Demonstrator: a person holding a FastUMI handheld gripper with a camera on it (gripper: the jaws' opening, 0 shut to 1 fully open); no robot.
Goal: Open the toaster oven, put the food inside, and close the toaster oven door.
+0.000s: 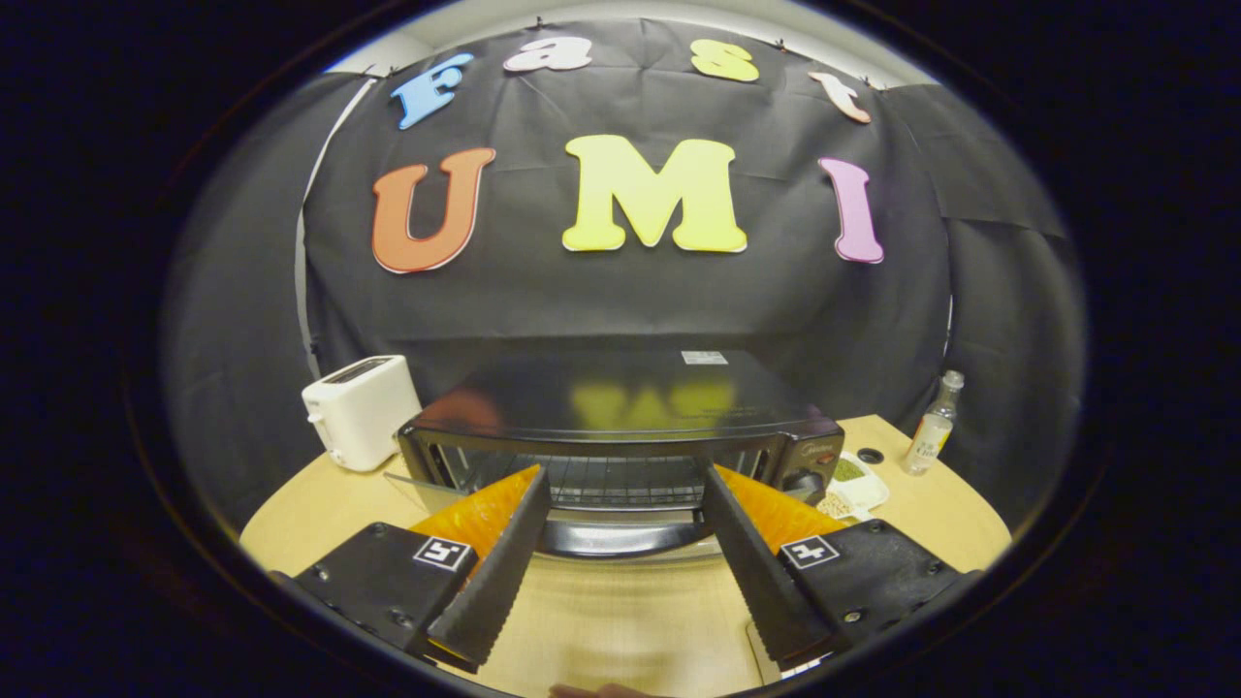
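Tool hovers spread wide and empty over the worktop, fingers framing the oven, just ahead, whose glass door hangs folded down, rack showing. Door looks stiff, hinged and breakable (best taken by its front edge). Food, perhaps the small dish touching the oven's right side, seems light.

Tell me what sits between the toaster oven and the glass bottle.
In the gripper view, a white dish holding green and pale food sits between the toaster oven and the glass bottle, hard against the oven's right side. The open gripper frames the lowered door.
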